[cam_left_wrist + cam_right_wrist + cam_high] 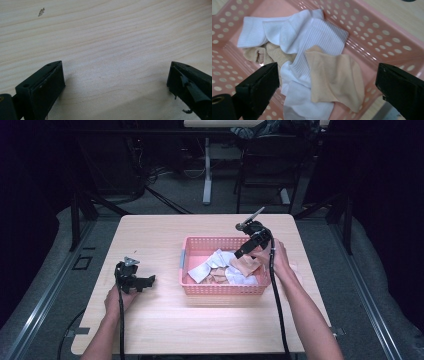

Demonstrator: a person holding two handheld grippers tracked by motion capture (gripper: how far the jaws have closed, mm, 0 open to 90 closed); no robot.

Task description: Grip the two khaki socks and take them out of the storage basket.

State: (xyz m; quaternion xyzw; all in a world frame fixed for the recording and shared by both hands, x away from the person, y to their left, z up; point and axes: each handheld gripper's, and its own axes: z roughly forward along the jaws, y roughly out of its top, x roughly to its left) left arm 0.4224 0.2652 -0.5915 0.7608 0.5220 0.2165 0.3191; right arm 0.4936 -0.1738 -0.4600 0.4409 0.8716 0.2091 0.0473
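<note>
The right tool point(246, 251) hangs over the pink basket point(187, 256) with its jaws wide apart, just above a beige sock point(334, 76) lying on white socks point(294, 32). The left tool point(145, 282) — jaws apart too — rests on the desk point(165, 320) at the basket's 9 o'clock.

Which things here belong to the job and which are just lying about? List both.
Job:
- pink basket
- beige sock on top of the pile
- white socks in the basket
- right gripper, open over the socks

Lying about:
- left gripper, open, idle on the table
- second table at the back
</note>
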